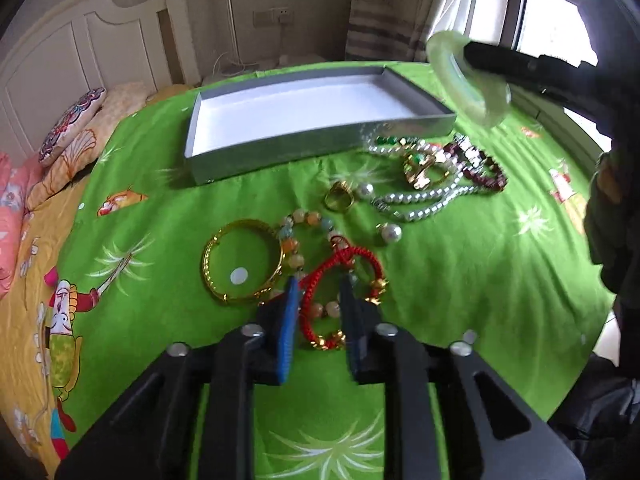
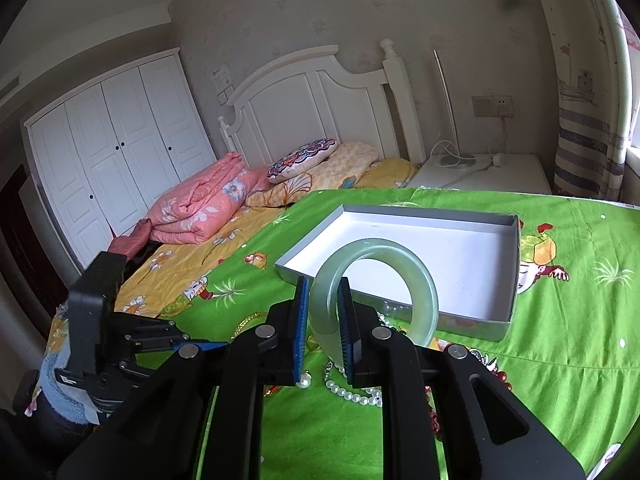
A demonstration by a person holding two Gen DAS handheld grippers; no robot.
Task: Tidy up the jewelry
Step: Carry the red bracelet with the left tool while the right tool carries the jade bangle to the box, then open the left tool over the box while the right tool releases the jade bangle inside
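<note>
My right gripper (image 2: 323,284) is shut on a pale green jade bangle (image 2: 400,252) and holds it upright in the air, just short of the grey box (image 2: 514,280) with a white inside. In the left wrist view the bangle (image 1: 456,80) hangs at the box's (image 1: 320,140) right end. My left gripper (image 1: 320,280) is open low over a red cord bracelet (image 1: 344,276), one finger on each side of its left part. A gold bangle (image 1: 212,256), a pastel bead bracelet (image 1: 298,216), a gold ring (image 1: 339,196) and a pearl necklace (image 1: 424,200) lie on the green cloth.
A dark red bead bracelet (image 1: 488,172), a gold clasp piece (image 1: 420,168) and a loose pearl (image 1: 390,233) lie in the pile right of the box. Pillows (image 2: 304,158) and a pink quilt (image 2: 200,208) lie near the white headboard (image 2: 312,96). A nightstand (image 2: 480,176) stands behind.
</note>
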